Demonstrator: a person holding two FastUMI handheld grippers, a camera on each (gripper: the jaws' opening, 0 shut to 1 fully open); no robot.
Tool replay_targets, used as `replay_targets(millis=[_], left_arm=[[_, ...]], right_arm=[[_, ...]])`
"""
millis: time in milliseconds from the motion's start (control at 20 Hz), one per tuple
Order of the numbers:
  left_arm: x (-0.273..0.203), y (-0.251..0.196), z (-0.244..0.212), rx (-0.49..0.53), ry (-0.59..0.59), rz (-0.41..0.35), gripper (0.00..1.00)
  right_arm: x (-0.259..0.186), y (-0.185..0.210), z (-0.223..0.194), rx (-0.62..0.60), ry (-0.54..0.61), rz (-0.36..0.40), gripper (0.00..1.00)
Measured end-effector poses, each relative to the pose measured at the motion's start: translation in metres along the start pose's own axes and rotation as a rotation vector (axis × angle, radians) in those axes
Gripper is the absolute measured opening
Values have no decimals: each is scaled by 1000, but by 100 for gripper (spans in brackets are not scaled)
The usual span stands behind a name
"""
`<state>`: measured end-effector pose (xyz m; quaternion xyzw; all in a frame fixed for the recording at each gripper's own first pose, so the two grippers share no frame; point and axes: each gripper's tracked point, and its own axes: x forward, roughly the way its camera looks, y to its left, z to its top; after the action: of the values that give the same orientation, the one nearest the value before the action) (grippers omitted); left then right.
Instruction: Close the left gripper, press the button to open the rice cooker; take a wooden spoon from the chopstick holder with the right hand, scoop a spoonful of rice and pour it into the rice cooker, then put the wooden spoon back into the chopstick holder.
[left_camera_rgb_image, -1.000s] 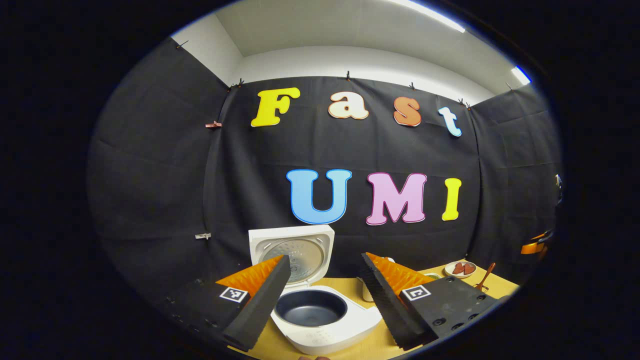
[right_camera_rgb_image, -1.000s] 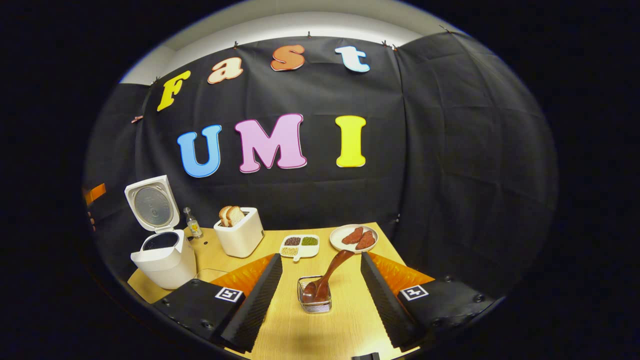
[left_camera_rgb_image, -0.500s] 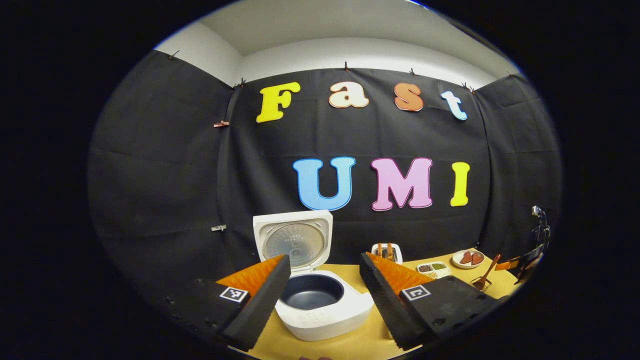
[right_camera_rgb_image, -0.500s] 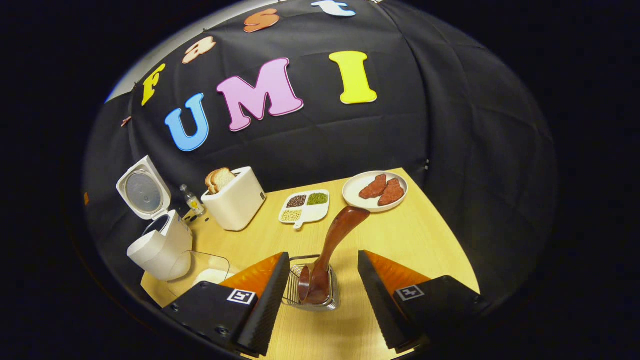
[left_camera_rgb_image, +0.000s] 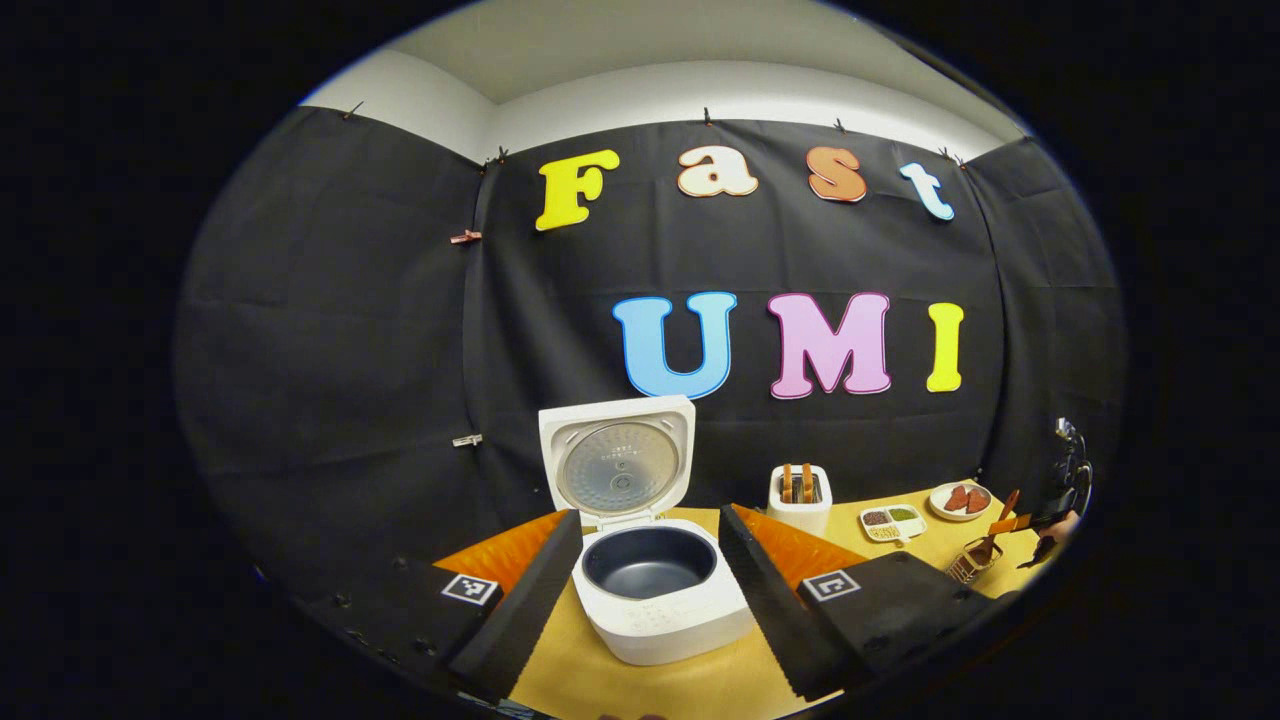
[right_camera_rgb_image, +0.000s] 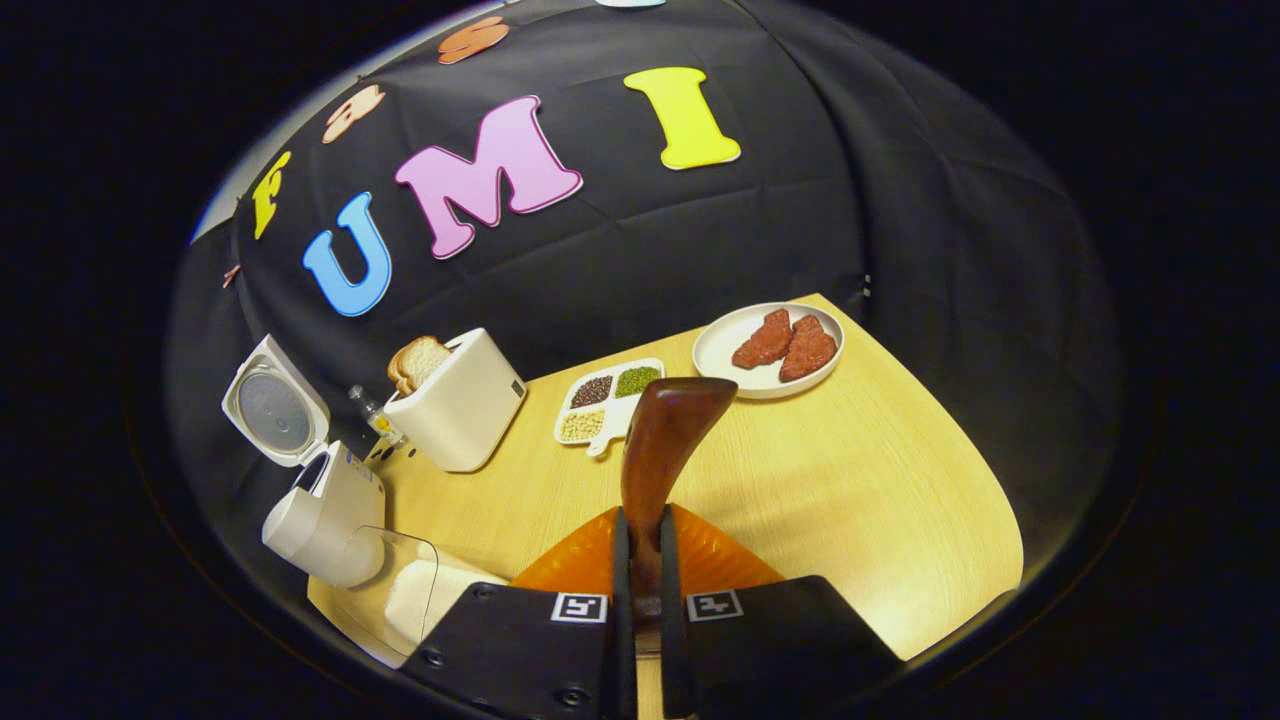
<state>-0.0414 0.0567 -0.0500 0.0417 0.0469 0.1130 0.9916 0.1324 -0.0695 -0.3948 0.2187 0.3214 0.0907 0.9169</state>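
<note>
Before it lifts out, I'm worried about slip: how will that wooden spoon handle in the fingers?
The wooden spoon looks rigid and probably light. Its glossy handle may slide or pivot between the right gripper fingers. The bowl end sits hidden below, so it could swing.

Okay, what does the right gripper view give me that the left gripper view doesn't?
Right gripper view: close up, the right gripper shut on the wooden spoon, and a clear container holding something white beside the rice cooker. Left gripper view: the cooker's empty inner pot beyond the open left gripper, and the wire chopstick holder. Shared: open cooker, toaster, grain dish, plate of meat.
</note>
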Motion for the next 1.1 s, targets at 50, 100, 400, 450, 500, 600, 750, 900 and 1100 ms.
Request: replay_targets(millis=[50,100,400,450,500,600,750,900,1100], left_arm=[[0,3,-1,-6,0,0,95],[1,6,-2,-13,2,0,95],[0,21,3,-24,-28,-27,95],[-1,24,4,-29,-31,-33,95],[0,26,2,-32,-29,-37,95],[0,31,-2,-35,-22,-51,95],[-1,37,-2,-38,-32,-89,95],[4,45,-7,-30,-29,-114,95],[10,55,-12,-44,-23,-149,95]], right_arm=[[-6,3,1,-9,-10,-3,14],[-10,5,7,-14,-36,-8,9],[-58,33,87,3,-250,2,9],[-67,44,98,4,-280,16,9],[-77,56,107,4,-304,33,9],[-92,88,114,-8,-330,71,9],[-108,140,109,-55,-344,130,9],[-113,192,85,-123,-324,183,9],[-95,236,42,-256,-266,173,9]])
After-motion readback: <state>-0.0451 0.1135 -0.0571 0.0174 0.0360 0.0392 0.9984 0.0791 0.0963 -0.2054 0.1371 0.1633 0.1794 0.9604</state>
